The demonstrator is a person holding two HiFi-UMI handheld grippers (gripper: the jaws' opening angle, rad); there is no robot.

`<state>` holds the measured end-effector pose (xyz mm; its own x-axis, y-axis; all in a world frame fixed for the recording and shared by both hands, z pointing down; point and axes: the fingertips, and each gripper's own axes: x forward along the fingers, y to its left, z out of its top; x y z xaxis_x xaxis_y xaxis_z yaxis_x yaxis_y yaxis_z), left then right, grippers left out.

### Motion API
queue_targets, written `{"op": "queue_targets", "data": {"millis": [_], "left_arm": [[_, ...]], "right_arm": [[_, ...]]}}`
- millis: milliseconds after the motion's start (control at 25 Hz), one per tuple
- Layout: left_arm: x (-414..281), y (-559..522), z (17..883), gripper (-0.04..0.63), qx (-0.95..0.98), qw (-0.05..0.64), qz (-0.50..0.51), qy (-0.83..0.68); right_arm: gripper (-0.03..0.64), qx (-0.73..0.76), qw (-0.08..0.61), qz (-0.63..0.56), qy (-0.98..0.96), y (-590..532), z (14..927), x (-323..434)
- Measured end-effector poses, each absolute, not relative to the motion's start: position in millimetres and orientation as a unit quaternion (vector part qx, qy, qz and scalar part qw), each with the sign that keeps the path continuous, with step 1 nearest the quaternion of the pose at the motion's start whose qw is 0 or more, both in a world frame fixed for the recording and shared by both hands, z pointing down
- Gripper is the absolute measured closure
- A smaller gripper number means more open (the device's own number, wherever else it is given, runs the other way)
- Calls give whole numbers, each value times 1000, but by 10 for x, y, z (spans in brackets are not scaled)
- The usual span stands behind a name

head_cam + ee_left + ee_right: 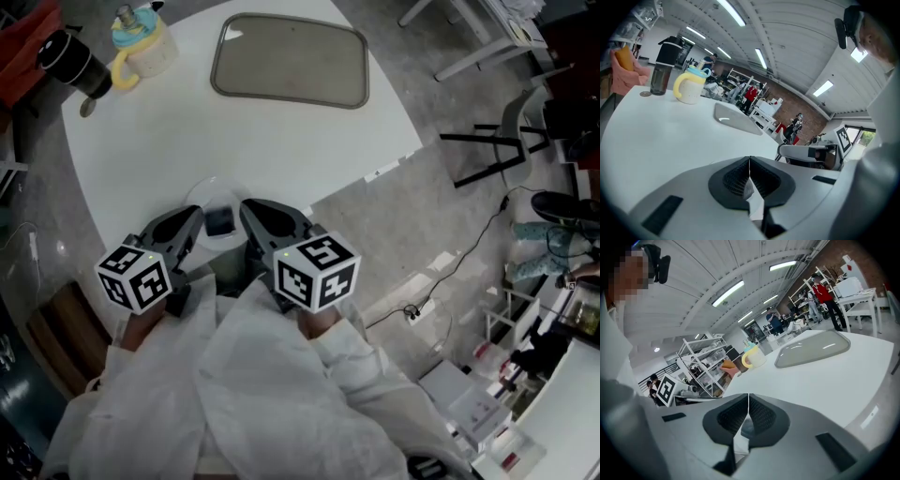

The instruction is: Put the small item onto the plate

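Observation:
A small dark square item (218,222) lies on a white round plate (201,193) near the table's front edge. My left gripper (195,217) sits just left of the item, my right gripper (247,208) just right of it, their tips angled toward each other. Both are shut with nothing between the pads. In the left gripper view the jaws (749,162) meet in a thin line over the white tabletop; the right gripper view shows the same closed seam (748,399). Neither gripper view shows the item or the plate.
A grey-rimmed tray (290,61) lies at the far side of the white table (150,159). A yellow mug with a blue lid (141,45) and a black bottle (75,62) stand at the far left. Chairs and cables are on the floor to the right.

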<state>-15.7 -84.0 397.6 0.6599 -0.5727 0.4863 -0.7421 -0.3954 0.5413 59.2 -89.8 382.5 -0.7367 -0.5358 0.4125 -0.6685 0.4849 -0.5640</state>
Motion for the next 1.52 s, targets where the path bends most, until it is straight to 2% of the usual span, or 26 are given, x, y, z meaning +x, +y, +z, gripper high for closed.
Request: {"op": "queue_targets", "data": {"millis": [240, 1200, 1320, 1400, 1440, 1520], "left_arm": [[-256, -867, 4034, 584, 824, 387, 133, -392], [-604, -798, 4359, 581, 785, 411, 178, -429], [-571, -713, 4364, 568, 788, 416, 179, -418], [-547, -650, 4365, 530, 789, 425, 177, -408], [-542, -619, 4360, 518, 788, 427, 178, -406], [-542, -582, 4369, 509, 786, 431, 181, -404]], "right_arm": [[600, 339, 122, 369, -857, -853, 3902, 439], [598, 383, 158, 379, -828, -824, 4156, 605], [598, 370, 168, 388, -827, -714, 4192, 603], [595, 359, 176, 395, -827, -636, 4205, 593], [586, 357, 180, 395, -827, -603, 4204, 600], [526, 359, 188, 392, -825, -566, 4223, 621]]}}
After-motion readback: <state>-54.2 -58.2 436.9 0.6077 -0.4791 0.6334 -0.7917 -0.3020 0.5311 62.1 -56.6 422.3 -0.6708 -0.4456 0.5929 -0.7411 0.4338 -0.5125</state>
